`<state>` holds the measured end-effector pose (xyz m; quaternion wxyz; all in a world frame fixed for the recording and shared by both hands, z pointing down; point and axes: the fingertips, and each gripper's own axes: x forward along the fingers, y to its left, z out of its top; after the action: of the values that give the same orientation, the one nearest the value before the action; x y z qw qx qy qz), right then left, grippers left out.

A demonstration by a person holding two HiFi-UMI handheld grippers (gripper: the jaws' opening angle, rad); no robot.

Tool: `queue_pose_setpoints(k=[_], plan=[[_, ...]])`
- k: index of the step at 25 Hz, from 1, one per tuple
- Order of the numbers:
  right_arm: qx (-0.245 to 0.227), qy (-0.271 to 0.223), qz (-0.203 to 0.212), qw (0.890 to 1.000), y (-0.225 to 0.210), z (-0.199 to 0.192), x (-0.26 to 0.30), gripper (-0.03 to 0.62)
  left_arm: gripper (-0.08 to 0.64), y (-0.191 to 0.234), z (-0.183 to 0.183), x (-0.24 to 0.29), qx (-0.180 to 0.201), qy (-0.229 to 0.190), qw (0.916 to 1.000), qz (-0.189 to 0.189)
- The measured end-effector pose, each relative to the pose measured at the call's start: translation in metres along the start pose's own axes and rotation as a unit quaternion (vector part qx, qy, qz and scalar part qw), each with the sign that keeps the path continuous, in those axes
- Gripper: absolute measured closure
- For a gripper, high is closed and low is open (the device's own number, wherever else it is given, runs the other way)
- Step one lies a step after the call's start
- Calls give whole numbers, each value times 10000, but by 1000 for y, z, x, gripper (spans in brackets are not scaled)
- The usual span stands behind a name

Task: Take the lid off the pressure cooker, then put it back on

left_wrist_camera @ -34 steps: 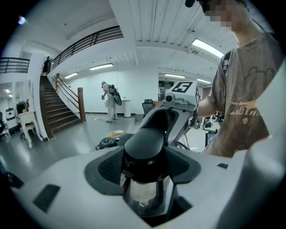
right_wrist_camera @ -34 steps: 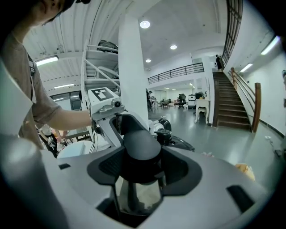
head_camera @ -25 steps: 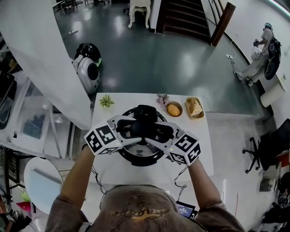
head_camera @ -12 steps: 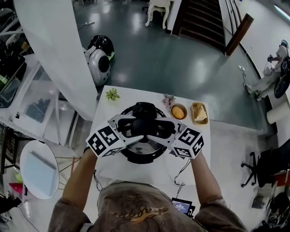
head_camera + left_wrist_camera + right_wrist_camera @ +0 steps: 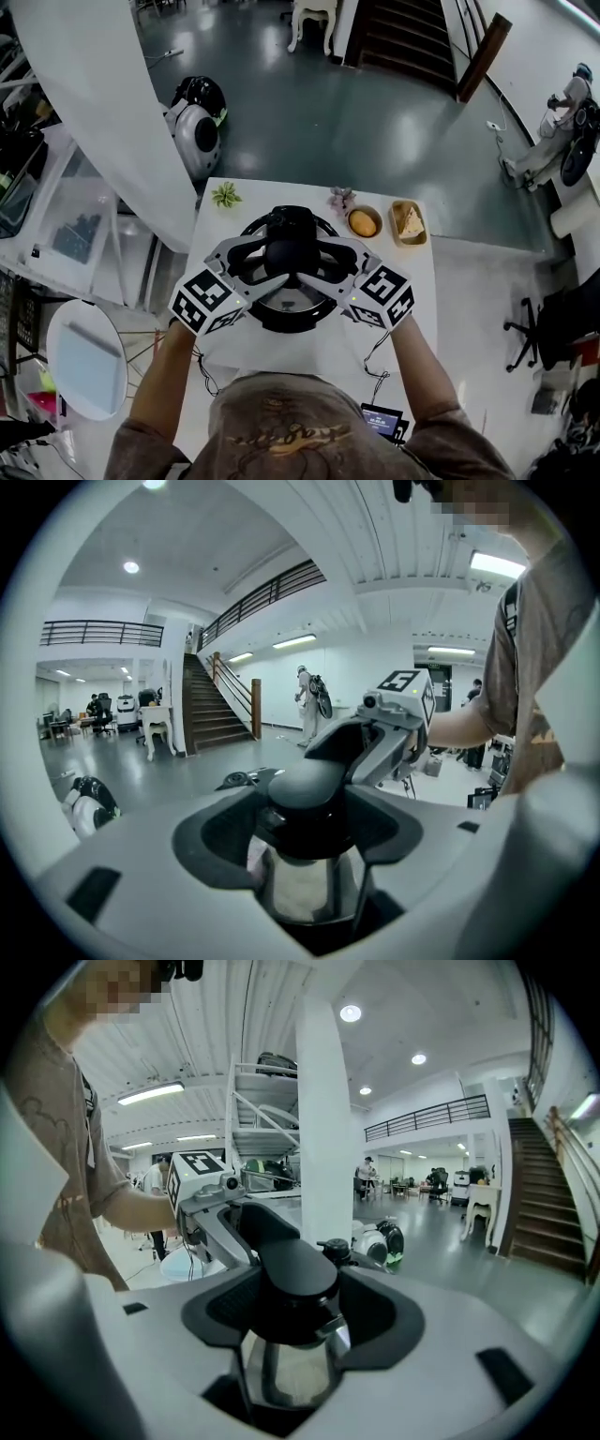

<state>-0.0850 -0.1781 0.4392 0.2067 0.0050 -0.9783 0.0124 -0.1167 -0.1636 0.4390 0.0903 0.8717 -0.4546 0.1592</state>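
Note:
The pressure cooker (image 5: pixel 290 322) stands in the middle of the white table (image 5: pixel 412 309), its lid on it. The lid's black knob (image 5: pixel 286 253) rises at the centre, and the black handle (image 5: pixel 292 220) lies at the far side. My left gripper (image 5: pixel 270 264) and right gripper (image 5: pixel 315 268) meet on the knob from either side. In the left gripper view the knob (image 5: pixel 305 785) fills the gap between the dark pads (image 5: pixel 220 832); those jaws have just been opening a little with the knob still between them. In the right gripper view the knob (image 5: pixel 295 1274) sits likewise between the pads (image 5: pixel 380 1307).
At the table's far edge stand a small green plant (image 5: pixel 225 195), a pink flower (image 5: pixel 339 199), a bowl with an orange thing (image 5: pixel 362 223) and a wooden tray with bread (image 5: pixel 406 221). A round white side table (image 5: pixel 84 361) is at the left, and a white and black machine (image 5: pixel 192 131) sits on the floor.
My left gripper has rolled, and its marker cube sits lower and further left. Both grippers stay on the knob. The lid has not visibly moved.

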Motion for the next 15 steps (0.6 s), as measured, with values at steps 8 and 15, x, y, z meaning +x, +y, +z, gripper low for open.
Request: queue_pose_setpoints(k=[8,15], plan=[[315,-614,-935,9932,-3,8,-39,368,279,7,13,-42,-211,-619,9955,690],[531,-1023,-1416,9832,7,-7,-73,543,500,-4,3,-70,-691,-1183,9792,1499]])
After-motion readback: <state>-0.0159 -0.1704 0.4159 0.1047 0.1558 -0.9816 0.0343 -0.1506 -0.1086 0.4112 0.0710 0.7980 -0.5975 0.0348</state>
